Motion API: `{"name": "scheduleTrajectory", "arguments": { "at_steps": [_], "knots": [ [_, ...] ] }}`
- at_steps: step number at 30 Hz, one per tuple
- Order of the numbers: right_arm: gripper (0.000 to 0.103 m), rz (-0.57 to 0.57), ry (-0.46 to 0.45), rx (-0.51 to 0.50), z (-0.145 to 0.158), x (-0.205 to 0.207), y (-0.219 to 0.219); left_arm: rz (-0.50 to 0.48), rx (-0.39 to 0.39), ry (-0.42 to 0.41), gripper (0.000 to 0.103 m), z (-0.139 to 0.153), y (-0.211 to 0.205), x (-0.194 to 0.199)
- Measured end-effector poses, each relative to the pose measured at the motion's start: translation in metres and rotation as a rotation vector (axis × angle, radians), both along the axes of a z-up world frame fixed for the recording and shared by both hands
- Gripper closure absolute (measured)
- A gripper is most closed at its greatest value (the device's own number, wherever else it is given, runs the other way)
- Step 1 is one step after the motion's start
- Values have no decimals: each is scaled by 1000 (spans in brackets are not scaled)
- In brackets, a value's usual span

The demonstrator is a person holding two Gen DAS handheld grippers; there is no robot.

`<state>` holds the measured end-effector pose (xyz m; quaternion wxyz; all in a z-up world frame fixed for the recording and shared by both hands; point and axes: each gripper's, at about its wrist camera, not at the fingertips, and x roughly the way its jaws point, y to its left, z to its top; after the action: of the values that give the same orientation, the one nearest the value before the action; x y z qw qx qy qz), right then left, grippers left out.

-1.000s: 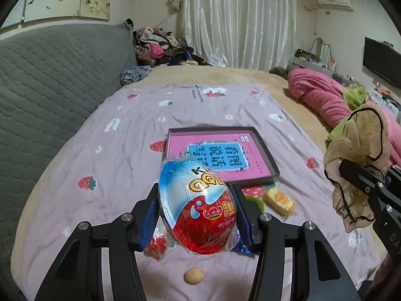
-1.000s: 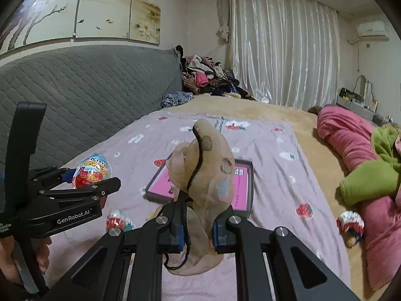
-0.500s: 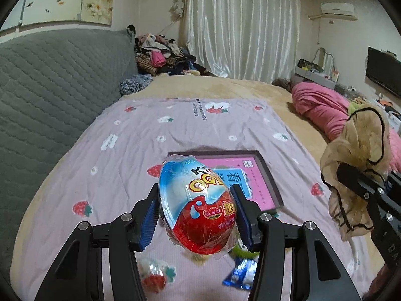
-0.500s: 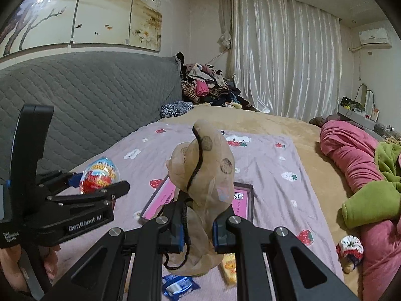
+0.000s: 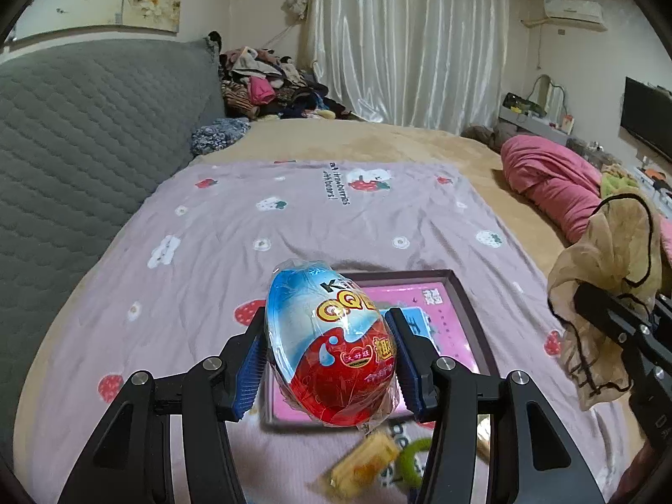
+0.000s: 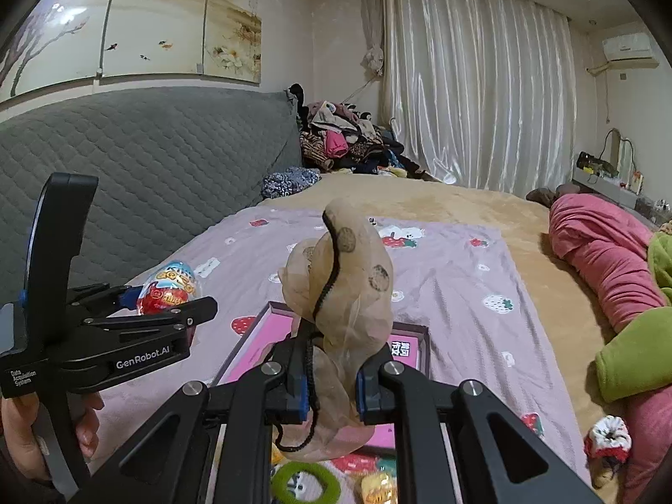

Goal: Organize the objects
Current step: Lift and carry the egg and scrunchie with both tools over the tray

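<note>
My left gripper [image 5: 332, 361] is shut on a blue-and-red wrapped toy egg [image 5: 332, 344], held upright above the bed. From the right wrist view the same egg [image 6: 170, 287] shows in the left gripper [image 6: 168, 306] at the left. My right gripper [image 6: 329, 386] is shut on a sheer beige pouch with a black drawstring [image 6: 340, 294], which stands up between the pads. That pouch [image 5: 605, 277] shows at the right of the left wrist view. A dark-framed pink tray [image 5: 453, 319] lies on the lilac strawberry blanket [image 5: 252, 227] just below both grippers.
A yellow snack packet [image 5: 361, 466] and a green ring [image 6: 304, 483] lie near the tray's close edge. A grey quilted headboard [image 6: 147, 168] runs along the left. Pink bedding [image 6: 605, 252], a green cloth [image 6: 634, 361] and a small knitted item [image 6: 607, 443] sit at the right.
Both grippers have moved back together, away from the tray; the tray sits lower in both views and more blanket shows beyond it. The grips on egg and pouch are unchanged.
</note>
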<state>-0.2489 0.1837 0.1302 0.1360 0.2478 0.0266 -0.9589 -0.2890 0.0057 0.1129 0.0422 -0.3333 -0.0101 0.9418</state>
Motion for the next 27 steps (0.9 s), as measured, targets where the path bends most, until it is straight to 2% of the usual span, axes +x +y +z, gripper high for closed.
{"name": "scheduleTrajectory", "arguments": {
  "at_steps": [8, 10, 19, 22, 26, 27],
  "knots": [
    [87, 15, -53, 0, -30, -62, -5, -20, -15, -64, 47, -32, 14, -66],
    [87, 20, -65, -1, -43, -78, -8, -14, -2, -83, 47, -42, 12, -80],
    [87, -16, -135, -42, -93, -145, -13, 37, -46, -130, 47, -89, 4, -141],
    [87, -39, -162, -50, -114, -161, -11, 38, -52, -159, 47, -102, 2, -157],
    [87, -39, -231, -51, -153, -180, -6, 45, -117, -193, 47, -125, 8, -173],
    [87, -43, -250, -43, -161, -184, -5, 43, -98, -218, 47, -133, 7, -178]
  ]
}}
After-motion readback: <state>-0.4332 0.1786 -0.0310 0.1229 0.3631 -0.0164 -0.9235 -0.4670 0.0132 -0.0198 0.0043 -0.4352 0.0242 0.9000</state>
